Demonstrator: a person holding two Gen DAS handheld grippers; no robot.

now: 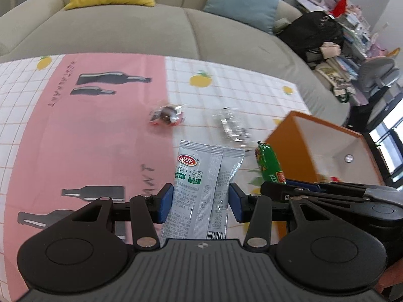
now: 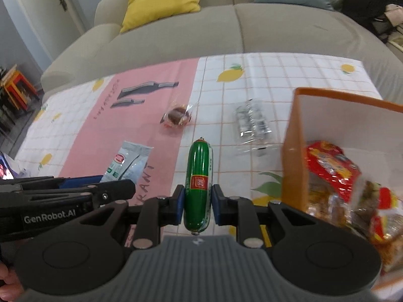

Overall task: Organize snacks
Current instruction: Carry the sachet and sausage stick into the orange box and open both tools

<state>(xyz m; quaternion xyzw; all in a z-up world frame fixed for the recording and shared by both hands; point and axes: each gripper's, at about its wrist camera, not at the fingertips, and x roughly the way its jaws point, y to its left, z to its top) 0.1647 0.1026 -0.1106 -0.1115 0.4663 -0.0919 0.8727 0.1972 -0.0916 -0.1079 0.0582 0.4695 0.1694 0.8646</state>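
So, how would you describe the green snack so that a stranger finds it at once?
Start at the orange box on the tablecloth. Just to its left, between the fingers of the right gripper, is the green sausage. It alone is a glossy green cylinder with a red label; its neighbours are flat or clear wrappers.

Orange box (image 2: 292, 151) cut off; clear wrapper (image 1: 230, 123) blurred

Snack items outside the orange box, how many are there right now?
4. The grey sachet sits between the left gripper fingers; the green sausage between the right gripper fingers; the brown wrapped candy and clear packet lie farther back. None seem hidden.
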